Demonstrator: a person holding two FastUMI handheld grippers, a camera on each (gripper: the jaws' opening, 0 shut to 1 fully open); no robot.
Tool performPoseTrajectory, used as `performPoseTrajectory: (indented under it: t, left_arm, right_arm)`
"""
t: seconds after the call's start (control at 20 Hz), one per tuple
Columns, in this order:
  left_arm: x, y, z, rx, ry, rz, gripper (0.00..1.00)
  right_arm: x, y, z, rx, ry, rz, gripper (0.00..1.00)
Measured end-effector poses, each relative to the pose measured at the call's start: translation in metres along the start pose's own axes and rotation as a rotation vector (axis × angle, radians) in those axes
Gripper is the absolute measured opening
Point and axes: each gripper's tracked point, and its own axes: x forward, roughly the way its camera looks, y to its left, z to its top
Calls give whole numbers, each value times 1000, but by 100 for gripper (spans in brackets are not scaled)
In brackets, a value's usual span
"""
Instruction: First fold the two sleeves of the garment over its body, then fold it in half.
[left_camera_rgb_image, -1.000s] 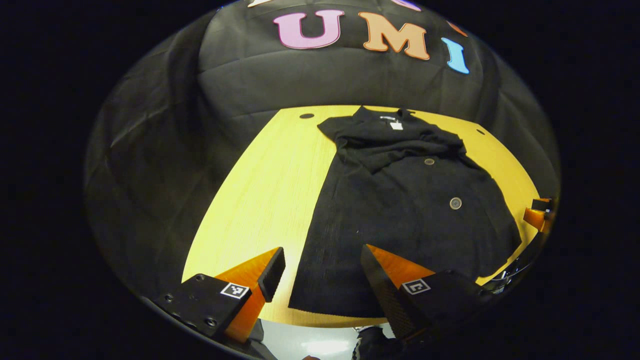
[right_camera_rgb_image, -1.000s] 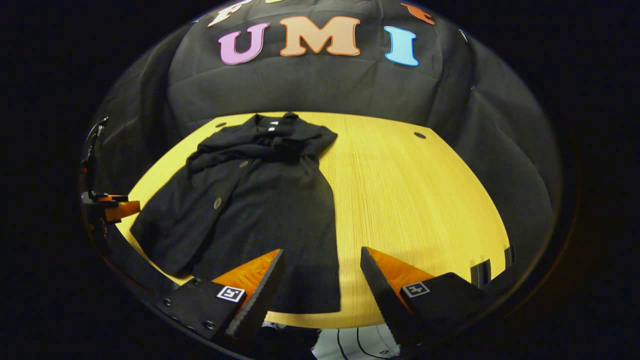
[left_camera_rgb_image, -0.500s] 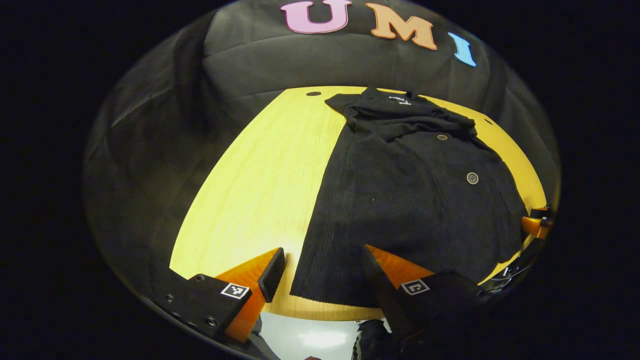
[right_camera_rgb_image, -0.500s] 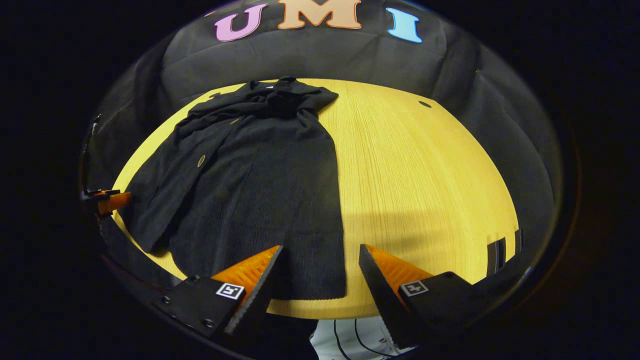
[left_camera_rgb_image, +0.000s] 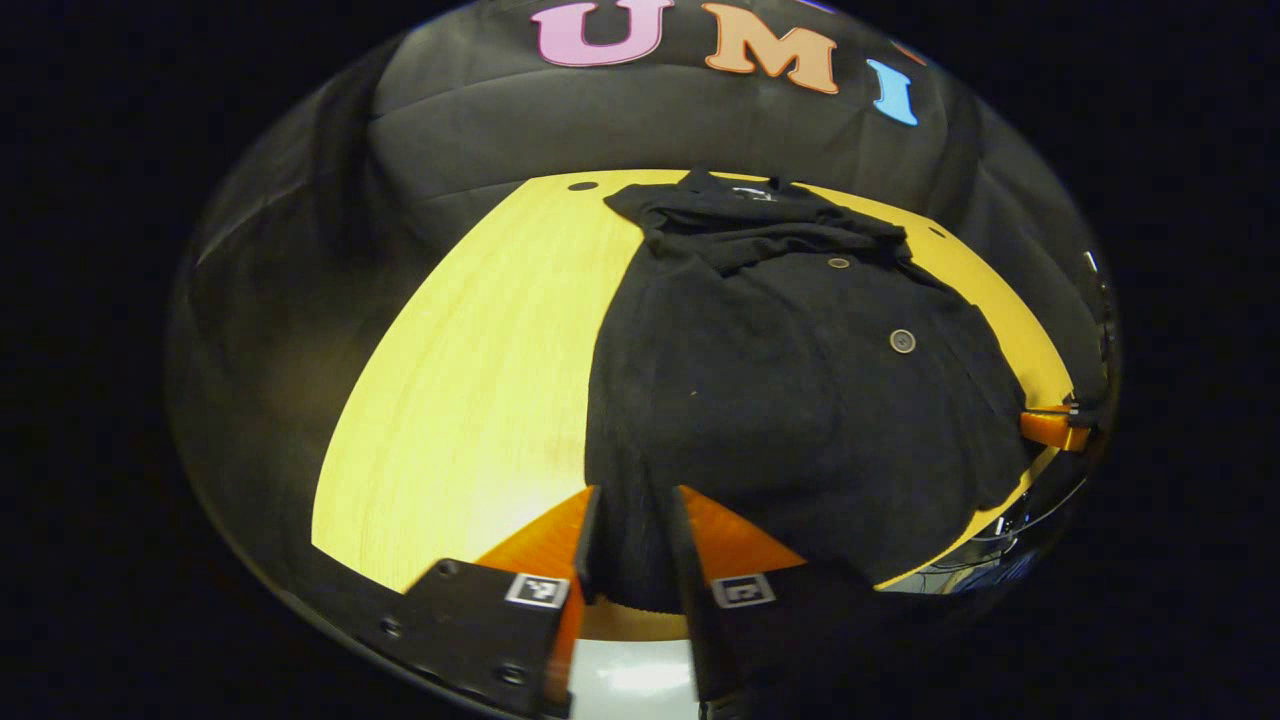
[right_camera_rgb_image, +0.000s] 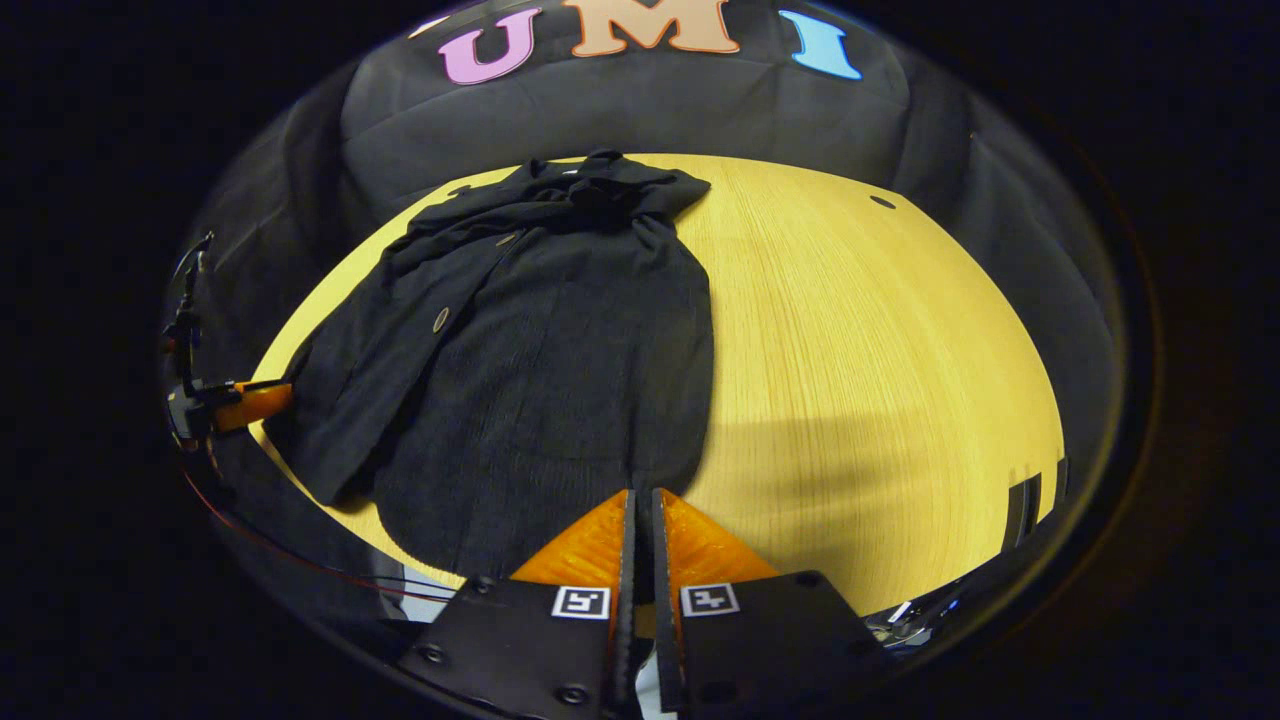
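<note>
Overhead light falls brightly on the bench (left_camera_rgb_image: 470, 370), with pale glare near its front edge. The black garment (right_camera_rgb_image: 540, 360) swallows detail. Fisheye bending curves the bench's edges; focus stays sharp.

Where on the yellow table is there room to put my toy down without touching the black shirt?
Two bare patches of the table: a wide one between the shirt and the booth wall on the right tool's side, and a narrower strip beside the shirt on the left tool's side. The near edge is crowded: both tools pinch the hem there.
</note>
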Motion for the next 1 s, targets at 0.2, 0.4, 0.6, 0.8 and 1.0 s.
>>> performPoseTrajectory:
  t: [0.2, 0.4, 0.6, 0.8, 1.0]
  left_arm:
    - [-3, -7, -5, -17, -6, 44, 4]
    - [-2, -10, -5, -50, 13, 61, 0]
    - [-8, -3, -5, -135, -5, 89, 0]
    - [-38, -17, 38, -100, -132, 124, 0]
    - [-48, -33, 79, -93, -202, 101, 0]
  right_arm:
    - [-2, 0, -5, 6, 21, 52, 3]
    - [0, -1, -1, -17, 19, 93, 5]
    - [-8, -5, 10, -123, -115, 103, 2]
    - [-37, -6, 42, -118, -224, 166, 2]
    - [-64, -7, 90, -109, -333, 182, 2]
